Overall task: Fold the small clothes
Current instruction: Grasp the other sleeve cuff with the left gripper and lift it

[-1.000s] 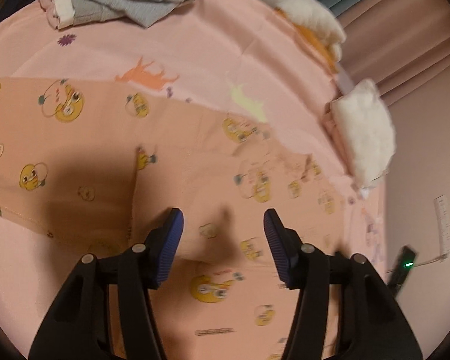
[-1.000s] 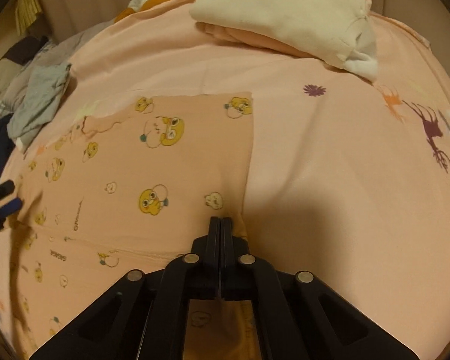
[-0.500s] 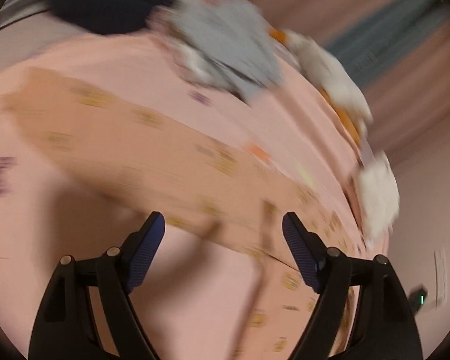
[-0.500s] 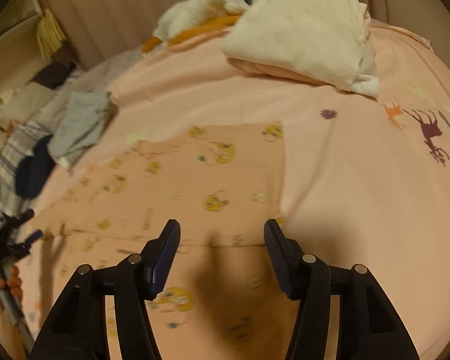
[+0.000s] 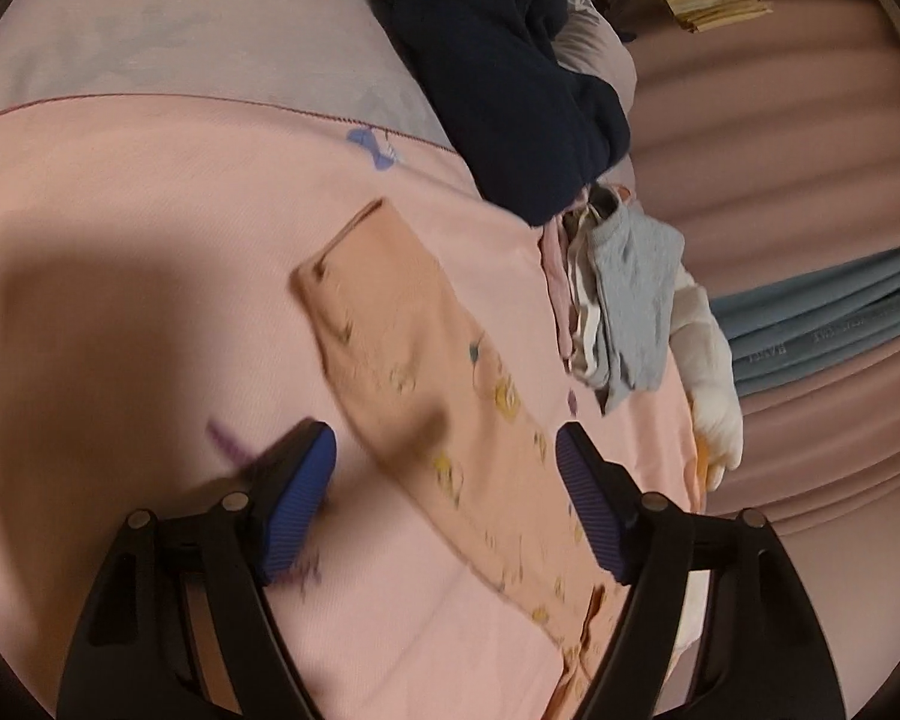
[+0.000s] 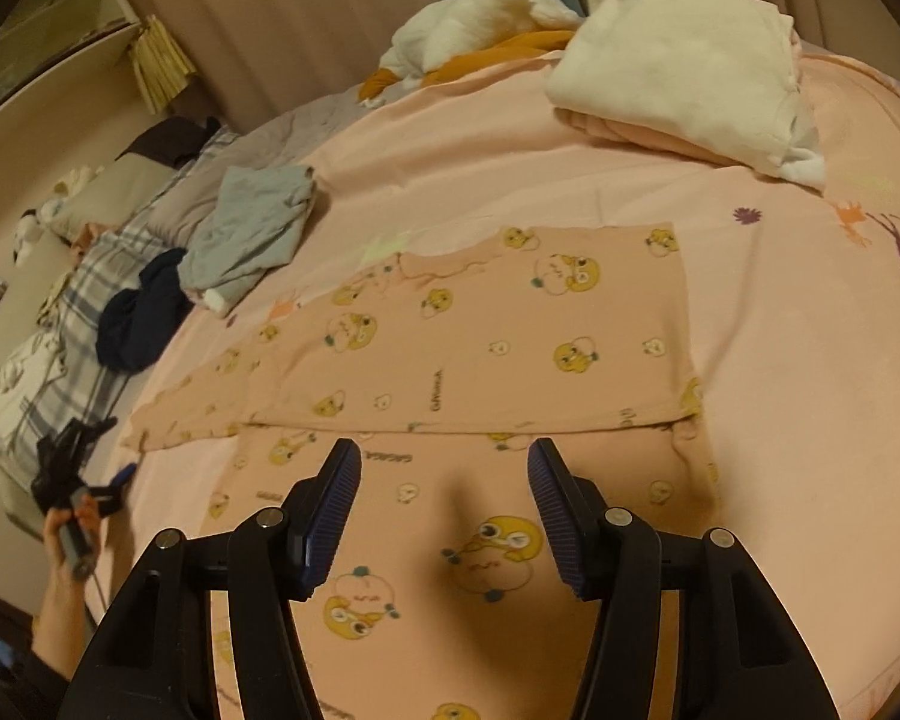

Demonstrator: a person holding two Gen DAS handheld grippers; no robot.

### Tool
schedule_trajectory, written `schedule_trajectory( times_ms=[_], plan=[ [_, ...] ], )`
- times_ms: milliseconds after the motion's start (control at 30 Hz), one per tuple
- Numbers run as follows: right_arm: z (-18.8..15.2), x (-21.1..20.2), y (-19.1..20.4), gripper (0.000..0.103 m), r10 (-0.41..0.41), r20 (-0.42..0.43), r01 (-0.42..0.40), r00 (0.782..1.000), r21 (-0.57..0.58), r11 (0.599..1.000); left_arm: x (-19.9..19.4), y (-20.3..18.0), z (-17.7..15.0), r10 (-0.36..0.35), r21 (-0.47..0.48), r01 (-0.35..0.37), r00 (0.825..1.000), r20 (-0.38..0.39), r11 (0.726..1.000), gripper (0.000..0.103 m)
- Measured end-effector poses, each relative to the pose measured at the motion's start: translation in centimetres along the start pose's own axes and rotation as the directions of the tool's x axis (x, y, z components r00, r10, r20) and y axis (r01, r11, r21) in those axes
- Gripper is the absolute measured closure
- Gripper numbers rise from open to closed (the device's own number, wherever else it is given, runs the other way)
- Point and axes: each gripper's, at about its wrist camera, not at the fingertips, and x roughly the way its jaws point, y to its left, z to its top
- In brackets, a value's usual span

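The peach pyjama garment (image 6: 480, 348) printed with yellow cartoon faces lies flat on the pink bedsheet (image 6: 780, 330), one fold already laid across it; its long axis runs from the square end on the right to a narrow sleeve (image 5: 378, 300) that tapers off to the left; that sleeve is the part the next fold seems to turn on; in the left wrist view it stretches diagonally away from the left gripper (image 5: 444, 480), which sits over its near stretch, so the left hand is the nearer one; its jaws have just been opening and then eased in a little, wide apart, the cloth below them but not pinched; the right gripper (image 6: 444, 510) hovers over the folded body, jaws released and parted, holding nothing
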Motion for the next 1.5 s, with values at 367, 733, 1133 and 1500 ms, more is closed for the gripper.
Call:
schedule_trajectory(
  times_ms=[367,733,1133,1500],
  plan=[
    [-0.8,0.8,1.6,0.046,-0.015,-0.019,0.015,1.0,-0.015,1.0,3.2,0.6,2.9,0.108,-0.02,-0.107,0.993,0.054,0.994,0.083],
    [-1.5,2.1,3.6,0.046,0.001,-0.082,-0.005,0.997,-0.048,0.999,1.8,-2.4,1.9,0.23,0.141,-0.235,0.972,0.054,0.962,0.094],
    [-2.7,0.5,3.7,0.046,0.02,-0.05,-0.022,0.999,-0.031,0.999,-0.9,-15.1,-5.3,0.127,0.474,-0.143,0.99,0.066,0.869,0.094],
    [-3.8,-1.4,0.9,0.046,0.019,-0.009,-0.019,1.0,0.021,1.0,3.0,-25.4,-17.9,0.102,0.699,-0.063,0.995,-0.014,0.712,0.094]
  ],
)
